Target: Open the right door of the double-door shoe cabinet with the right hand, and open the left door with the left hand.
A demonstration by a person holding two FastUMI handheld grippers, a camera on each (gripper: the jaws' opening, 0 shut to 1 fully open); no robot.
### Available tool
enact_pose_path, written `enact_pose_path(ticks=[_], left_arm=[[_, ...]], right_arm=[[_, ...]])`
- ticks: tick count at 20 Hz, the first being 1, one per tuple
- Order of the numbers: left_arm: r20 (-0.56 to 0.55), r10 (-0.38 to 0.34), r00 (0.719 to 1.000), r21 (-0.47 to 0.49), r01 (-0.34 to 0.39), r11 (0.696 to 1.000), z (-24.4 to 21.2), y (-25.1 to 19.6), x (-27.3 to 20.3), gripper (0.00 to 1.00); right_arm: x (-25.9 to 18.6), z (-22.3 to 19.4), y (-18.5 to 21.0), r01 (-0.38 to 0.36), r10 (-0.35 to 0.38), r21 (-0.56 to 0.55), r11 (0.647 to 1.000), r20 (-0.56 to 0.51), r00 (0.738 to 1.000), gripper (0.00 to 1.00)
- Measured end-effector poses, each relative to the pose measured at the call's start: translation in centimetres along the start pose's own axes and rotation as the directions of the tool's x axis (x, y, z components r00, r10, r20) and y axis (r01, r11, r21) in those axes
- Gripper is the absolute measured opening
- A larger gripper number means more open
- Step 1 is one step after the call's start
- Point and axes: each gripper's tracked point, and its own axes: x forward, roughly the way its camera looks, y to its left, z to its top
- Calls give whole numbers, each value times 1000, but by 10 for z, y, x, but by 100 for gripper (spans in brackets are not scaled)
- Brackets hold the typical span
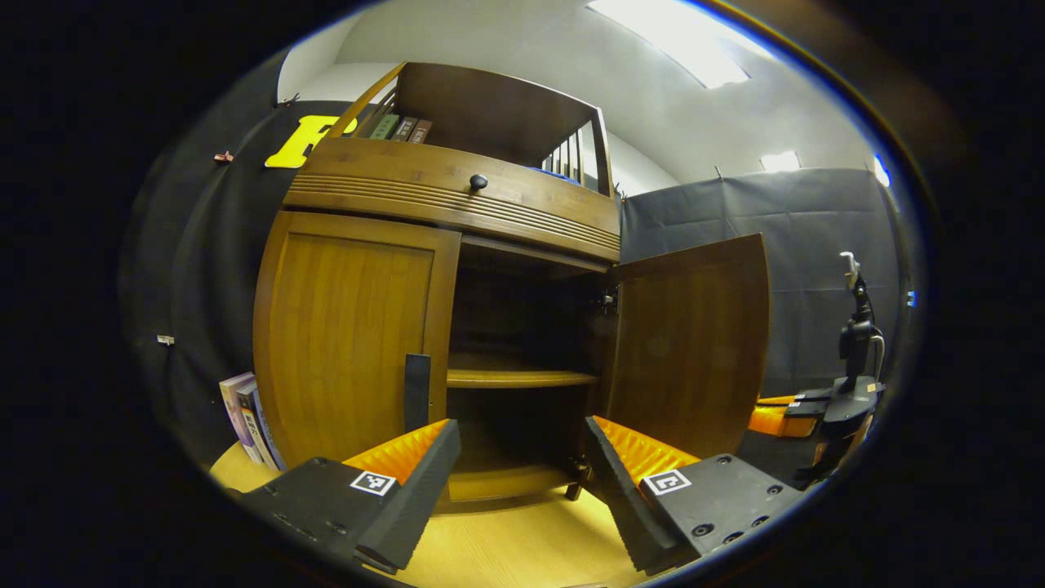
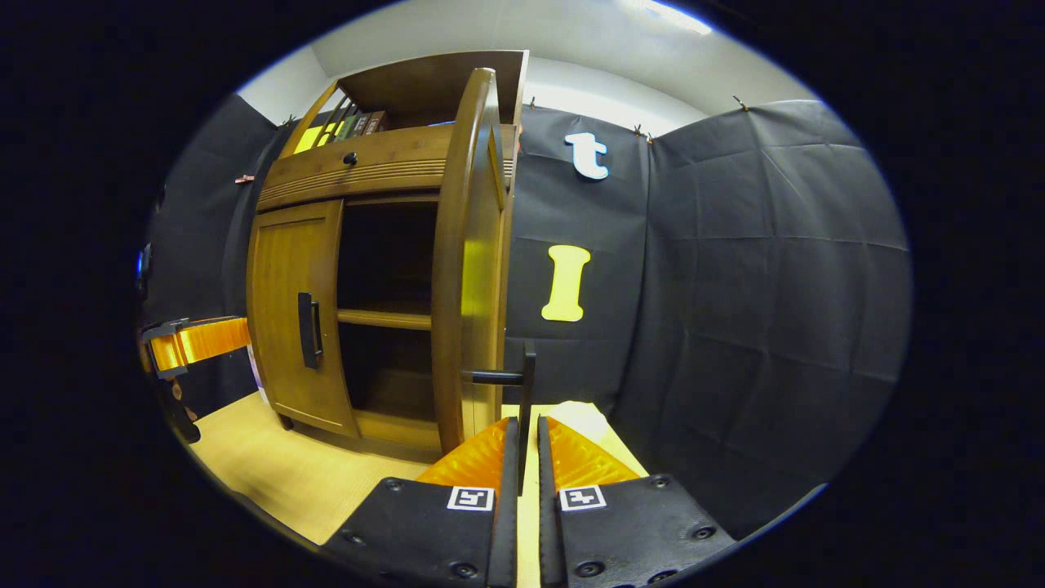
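Your left gripper [image 1: 522, 445] hovers in front of the wooden shoe cabinet [image 1: 457, 196], its two fingers spread wide apart and holding nothing. In the left gripper view, the left door [image 1: 351, 335] is closed, flat against the cabinet front. Its dark upright handle [image 1: 417, 392] sits near the door's inner edge, just beyond your left finger; whether the finger touches it cannot be told. To the right, the right door [image 1: 694, 343] is swung wide open, showing its inner face. Between the doors the dark inside is open to view, with a wooden shelf [image 1: 518, 377] across the middle. Above the doors is a drawer with a small round knob [image 1: 478, 181], and on the top a railed rack holds a few books [image 1: 400, 128]. More books [image 1: 249, 416] lean on the floor at the cabinet's left side. At the far right edge, your right gripper [image 1: 824, 408] appears beside the open door.

In the right gripper view, your right gripper [image 2: 522, 433] has its fingers drawn close together around the right door's handle [image 2: 522, 377]; only a thin gap remains, with the handle's dark bar standing in it. The right door [image 2: 469, 261] is seen edge-on, standing out from the cabinet. The left door [image 2: 294, 310] is closed farther off, and your left gripper [image 2: 192, 343] shows at the far left. The cabinet stands on a pale wooden floor [image 2: 277, 474].
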Motion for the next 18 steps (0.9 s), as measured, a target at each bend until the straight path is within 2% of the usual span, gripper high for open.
enact_pose_path(ticks=[5,8,9,12,15,16,17,18], left_arm=[[-1,8,1000,14,-8,1000,-2,3,3,94],[-6,13,1000,29,-13,1000,-2,3,4,94],[-6,11,1000,31,-11,999,-3,3,4,94],[-3,-1,1000,26,1,1000,-1,2,3,94],[-3,-1,1000,28,1,1000,-2,3,4,92],[-2,0,1000,32,0,999,-2,3,5,94],[4,2,1000,35,-2,999,-2,4,7,94],[8,1,1000,38,-1,999,-2,5,8,96]], right_arm=[[-13,12,-36,133,-128,-63,989,78,989,15],[-24,20,-30,109,-107,-13,994,104,989,12],[-23,18,-31,110,-108,-7,994,107,988,20],[-29,10,-26,108,-104,-41,993,95,990,20],[-36,8,-11,62,-59,-28,998,75,995,22],[-36,8,-4,41,-40,-15,999,73,997,20],[-39,10,-2,42,-42,-10,999,79,996,22],[-40,14,2,21,-21,1,1000,94,995,32]])
